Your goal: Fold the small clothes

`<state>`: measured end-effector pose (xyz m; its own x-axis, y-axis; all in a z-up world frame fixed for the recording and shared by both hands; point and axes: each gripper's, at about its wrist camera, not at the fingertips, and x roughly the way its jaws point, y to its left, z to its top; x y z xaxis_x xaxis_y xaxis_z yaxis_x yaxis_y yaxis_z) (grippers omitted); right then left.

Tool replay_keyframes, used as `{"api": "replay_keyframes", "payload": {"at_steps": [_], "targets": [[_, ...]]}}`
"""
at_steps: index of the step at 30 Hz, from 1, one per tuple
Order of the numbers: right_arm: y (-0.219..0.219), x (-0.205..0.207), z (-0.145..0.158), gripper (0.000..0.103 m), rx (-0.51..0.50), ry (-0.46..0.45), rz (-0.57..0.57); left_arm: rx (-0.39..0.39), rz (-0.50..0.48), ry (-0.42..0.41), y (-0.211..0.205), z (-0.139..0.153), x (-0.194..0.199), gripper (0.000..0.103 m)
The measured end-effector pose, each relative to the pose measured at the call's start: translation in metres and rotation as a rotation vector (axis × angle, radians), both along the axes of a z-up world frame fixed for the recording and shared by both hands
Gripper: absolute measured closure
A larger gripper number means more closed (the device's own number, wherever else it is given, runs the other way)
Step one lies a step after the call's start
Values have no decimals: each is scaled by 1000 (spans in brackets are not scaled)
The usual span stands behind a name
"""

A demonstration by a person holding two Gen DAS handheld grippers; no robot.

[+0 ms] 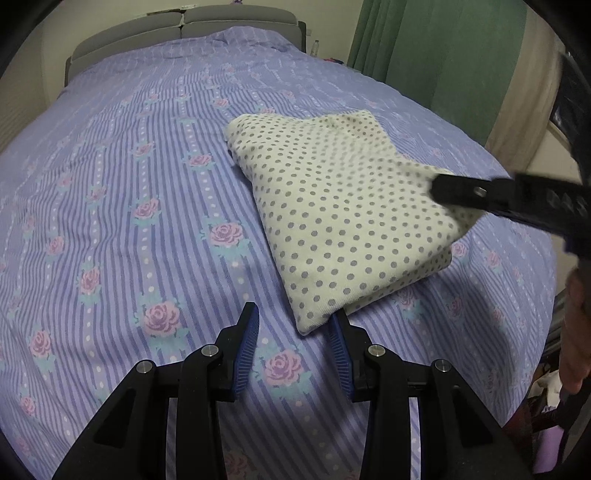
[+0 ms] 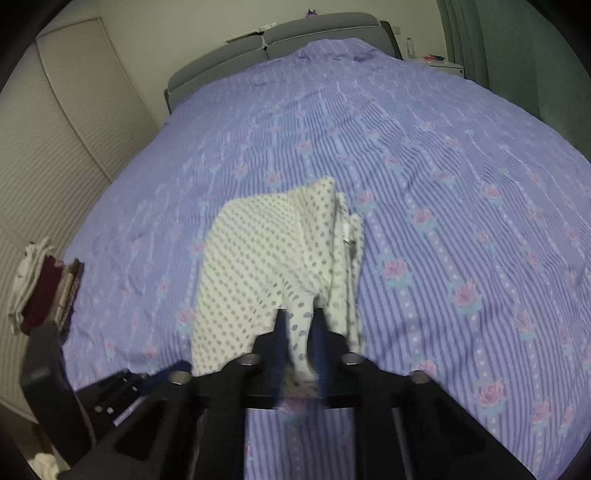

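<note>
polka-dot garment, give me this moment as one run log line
stage: folding | garment: folded, on bed | right gripper: shut on garment edge | left gripper: open, at near corner, not gripping

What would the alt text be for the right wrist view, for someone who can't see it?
The right gripper is shut on a corner of a white polka-dot garment, which lies folded on a purple striped bedspread with pink roses. A grey headboard stands behind.

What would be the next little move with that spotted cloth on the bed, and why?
Probably lift the right gripper and carry its pinched corner of the polka-dot garment across for another fold: the left gripper is open beside the near corner.
</note>
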<state>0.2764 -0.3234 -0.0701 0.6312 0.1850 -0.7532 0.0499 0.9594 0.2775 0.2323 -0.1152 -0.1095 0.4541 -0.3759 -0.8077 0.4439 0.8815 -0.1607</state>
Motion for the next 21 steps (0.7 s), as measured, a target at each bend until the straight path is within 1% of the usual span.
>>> {"api": "replay_keyframes", "payload": {"at_steps": [1,3,5,6,8,10,12,14,16,17,18,19,20,21], "targets": [[1,-7,2,94,-7,-21,3,-1,0,4,0,-1,0,64],[1,-19,4,94,-36,-36,2,3,-3,5,0,-4,2,64],[1,-23,-5,94,-78,-18,8,9,0,5,-2,-7,3,64],[-1,-21,-10,94,-81,-3,5,13,2,4,-2,-7,1,64],[-9,-13,-26,94,-44,38,-10,25,0,1,-4,-9,2,64],[-13,-9,-35,93,-56,77,-29,35,-7,-5,-5,-9,1,64],[-15,-12,-38,89,-68,97,-30,38,-10,-8,-5,-10,1,64],[-19,-21,-32,70,-58,81,-45,50,-14,-7,-6,-10,0,64],[-25,-35,-21,61,-59,44,-77,63,-30,2,-6,-3,-5,63],[-27,-40,-15,61,-64,27,-91,50,-43,9,-4,3,-9,62],[-29,-43,-8,61,-71,8,-96,13,-59,12,-1,12,-16,61],[-31,-44,-1,61,-76,-15,-92,-12,-73,2,1,19,-20,56],[-33,-42,6,61,-81,-32,-92,-30,-81,-31,3,29,-23,51],[-34,-39,12,61,-82,-49,-85,-30,-81,-58,3,35,-23,50]]}}
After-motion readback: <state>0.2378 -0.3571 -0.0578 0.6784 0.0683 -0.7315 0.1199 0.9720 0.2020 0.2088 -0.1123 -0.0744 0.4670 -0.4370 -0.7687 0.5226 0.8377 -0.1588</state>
